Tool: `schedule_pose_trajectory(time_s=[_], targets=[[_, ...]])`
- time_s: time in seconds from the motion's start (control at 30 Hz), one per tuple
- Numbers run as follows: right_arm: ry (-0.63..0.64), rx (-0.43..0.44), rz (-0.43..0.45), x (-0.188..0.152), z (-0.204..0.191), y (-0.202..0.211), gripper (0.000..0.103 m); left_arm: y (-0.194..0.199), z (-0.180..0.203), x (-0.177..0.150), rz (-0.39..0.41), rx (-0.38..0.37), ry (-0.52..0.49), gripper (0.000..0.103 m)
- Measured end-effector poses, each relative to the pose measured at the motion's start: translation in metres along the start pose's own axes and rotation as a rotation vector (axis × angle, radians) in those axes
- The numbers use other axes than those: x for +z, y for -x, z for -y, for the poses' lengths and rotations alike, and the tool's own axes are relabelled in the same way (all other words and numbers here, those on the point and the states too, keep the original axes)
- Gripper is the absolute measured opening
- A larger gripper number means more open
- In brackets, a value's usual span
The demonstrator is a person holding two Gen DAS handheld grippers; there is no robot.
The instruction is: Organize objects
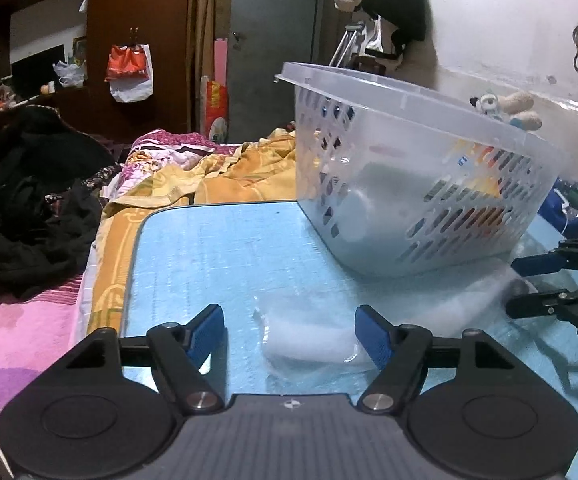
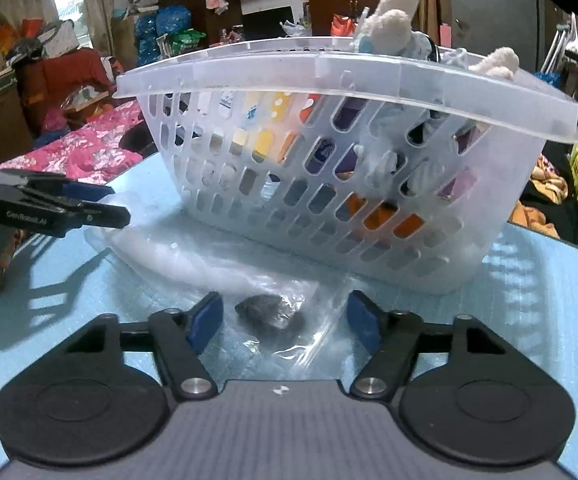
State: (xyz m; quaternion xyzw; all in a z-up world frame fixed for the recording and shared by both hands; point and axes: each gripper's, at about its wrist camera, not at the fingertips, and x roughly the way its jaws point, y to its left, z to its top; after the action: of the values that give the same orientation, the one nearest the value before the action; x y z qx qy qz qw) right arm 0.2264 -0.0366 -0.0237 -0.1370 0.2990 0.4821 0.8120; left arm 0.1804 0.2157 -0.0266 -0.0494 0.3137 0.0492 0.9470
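My left gripper (image 1: 289, 334) is spread wide over the blue table (image 1: 209, 248), holding nothing, with one end of a clear plastic bag (image 1: 309, 336) lying flat between its fingers. The bag's long axis runs toward two o'clock, along the foot of the perforated basket (image 1: 409, 184) at one o'clock. My right gripper (image 2: 285, 322) is also wide and empty, straddling the bag's other end, where a dark lump (image 2: 271, 314) sits inside. A plush toy (image 2: 393, 20) pokes above the basket rim.
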Motion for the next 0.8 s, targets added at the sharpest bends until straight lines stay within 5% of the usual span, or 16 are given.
schedule_pose_trajectory(time_s=[0.03,0.23,0.33,0.8], targets=[[0.008,0.002,0.001,-0.001,-0.001,0.001,0.056,0.000,0.005,0.000,-0.003,-0.002,-0.018,0.055],[0.038,0.009,0.009,-0.002,-0.007,0.004,0.032,0.011,0.018,-0.011,0.022,-0.006,-0.030,0.041],[0.042,0.005,0.028,-0.002,-0.009,0.009,0.021,0.020,0.017,-0.015,0.049,0.010,-0.011,0.014],[0.081,-0.023,0.154,-0.005,-0.034,0.043,0.018,0.059,0.031,-0.026,0.167,-0.034,0.000,0.009]])
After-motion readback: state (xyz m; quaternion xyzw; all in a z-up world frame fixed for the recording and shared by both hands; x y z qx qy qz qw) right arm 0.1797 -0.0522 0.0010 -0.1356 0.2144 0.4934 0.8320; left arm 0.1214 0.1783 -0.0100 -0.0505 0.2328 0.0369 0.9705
